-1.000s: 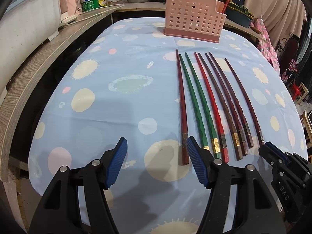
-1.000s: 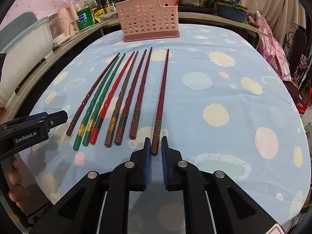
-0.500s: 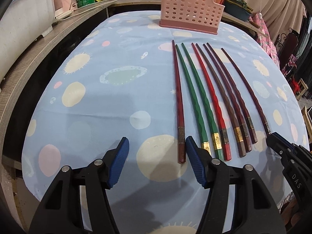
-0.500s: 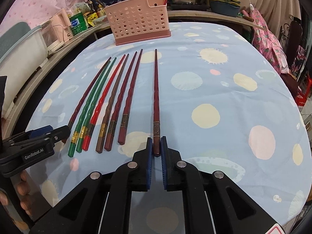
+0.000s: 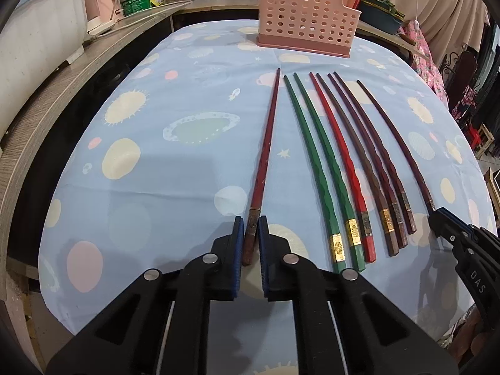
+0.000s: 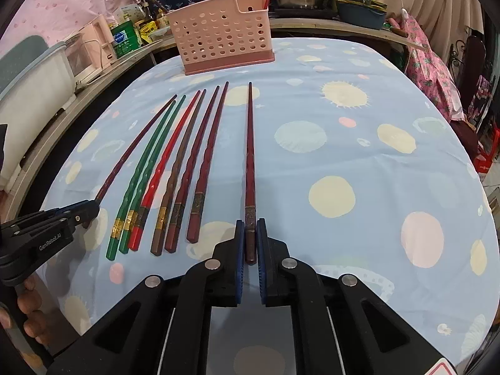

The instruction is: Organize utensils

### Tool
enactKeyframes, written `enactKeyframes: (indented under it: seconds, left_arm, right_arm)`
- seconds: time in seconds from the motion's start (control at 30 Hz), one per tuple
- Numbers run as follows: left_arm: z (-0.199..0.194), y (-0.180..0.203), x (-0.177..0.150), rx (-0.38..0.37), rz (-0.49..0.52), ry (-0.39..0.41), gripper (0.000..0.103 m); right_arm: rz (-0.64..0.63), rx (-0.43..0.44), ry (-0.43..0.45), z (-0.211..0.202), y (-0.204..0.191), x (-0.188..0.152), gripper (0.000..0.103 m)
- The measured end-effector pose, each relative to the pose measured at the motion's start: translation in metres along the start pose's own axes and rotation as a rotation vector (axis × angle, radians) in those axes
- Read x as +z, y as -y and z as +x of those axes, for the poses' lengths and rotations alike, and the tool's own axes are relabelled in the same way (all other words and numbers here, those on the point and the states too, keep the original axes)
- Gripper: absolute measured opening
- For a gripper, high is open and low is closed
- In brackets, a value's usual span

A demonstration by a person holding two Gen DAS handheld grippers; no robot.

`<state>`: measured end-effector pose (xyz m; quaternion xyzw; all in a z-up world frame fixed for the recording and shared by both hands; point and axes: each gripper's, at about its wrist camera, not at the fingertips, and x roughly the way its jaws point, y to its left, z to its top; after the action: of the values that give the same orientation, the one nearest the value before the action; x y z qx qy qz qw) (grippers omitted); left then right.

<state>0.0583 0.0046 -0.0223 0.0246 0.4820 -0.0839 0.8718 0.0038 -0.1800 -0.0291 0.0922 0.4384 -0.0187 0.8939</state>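
Eight chopsticks are lying in a row on a blue, dot-patterned tablecloth (image 5: 175, 168), tips pointing toward one pink perforated utensil basket (image 5: 307, 14) standing at the table's far edge. The left gripper (image 5: 250, 228) is clamping the thick end of the leftmost dark red chopstick (image 5: 265, 156), while the right gripper (image 6: 248, 229) is pinching the handle of the rightmost dark red chopstick (image 6: 250, 156), set apart from the rest. Between them are resting six more: two green chopsticks (image 5: 315, 162) with gold bands, one bright red chopstick (image 5: 343, 159), one brown chopstick (image 5: 359, 162) and two maroon chopsticks (image 5: 378, 156). Pots and bottles are crowding the counter (image 5: 62, 72) behind.
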Motion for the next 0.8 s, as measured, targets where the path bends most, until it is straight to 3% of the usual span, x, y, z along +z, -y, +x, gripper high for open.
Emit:
enactKeyframes:
  seconds: [0.37,0.7,0.73,0.8]
  left_arm:
    - [-0.031,-0.017,0.013,-0.02,-0.057,0.047,0.007]
    - [-0.079,-0.043,0.056,-0.047,-0.124,0.153,0.007]
    - [-0.084,-0.046,0.062,-0.046,-0.127,0.167,0.0]
    - [-0.092,-0.05,0.074,-0.039,-0.133,0.196,0.0]
  right_arm:
    - [0.053,0.029,0.094,-0.042,0.02,0.025,0.007]
    - [0.091,0.032,0.265,-0.096,0.038,0.085,0.007]
    - [0.093,0.031,0.28,-0.1,0.04,0.092,0.007]
    - [0.097,0.032,0.306,-0.107,0.043,0.105,0.007]
